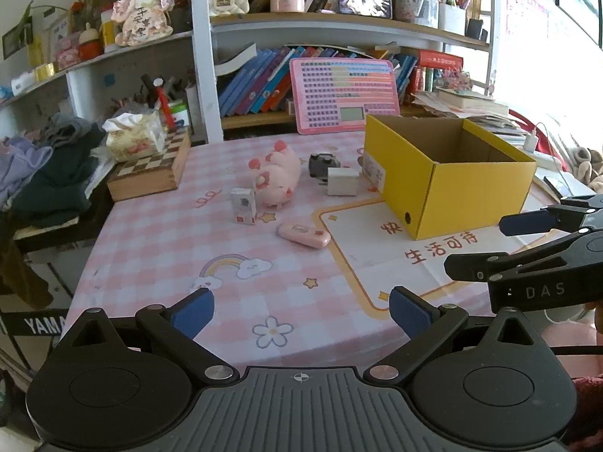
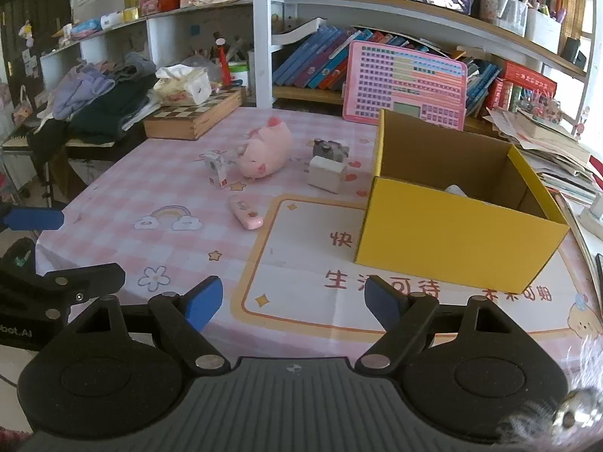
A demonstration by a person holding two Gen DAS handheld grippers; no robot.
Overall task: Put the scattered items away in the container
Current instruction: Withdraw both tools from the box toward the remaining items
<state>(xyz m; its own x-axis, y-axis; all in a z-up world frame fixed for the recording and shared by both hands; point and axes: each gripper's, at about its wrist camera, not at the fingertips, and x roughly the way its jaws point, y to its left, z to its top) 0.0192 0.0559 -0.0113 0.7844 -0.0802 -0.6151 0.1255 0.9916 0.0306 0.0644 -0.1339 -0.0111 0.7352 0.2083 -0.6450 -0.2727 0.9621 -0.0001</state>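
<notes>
A pink checked tablecloth (image 1: 158, 248) covers the table. The yellow box (image 1: 467, 203) stands open at the right. Left of it lie a pink plush pig (image 1: 277, 179), a white block (image 1: 343, 181) just before a grey toy (image 1: 322, 164), a small carton (image 1: 243, 205), and nearer, a pink case (image 1: 303, 234). The left gripper (image 1: 301, 312) and right gripper (image 2: 292, 303) both hover near, spread, holding nothing.

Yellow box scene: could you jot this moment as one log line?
stage: before first pick | left gripper: open, empty | right gripper: open, empty | yellow box: something pale inside | pink pig plush: on table
</notes>
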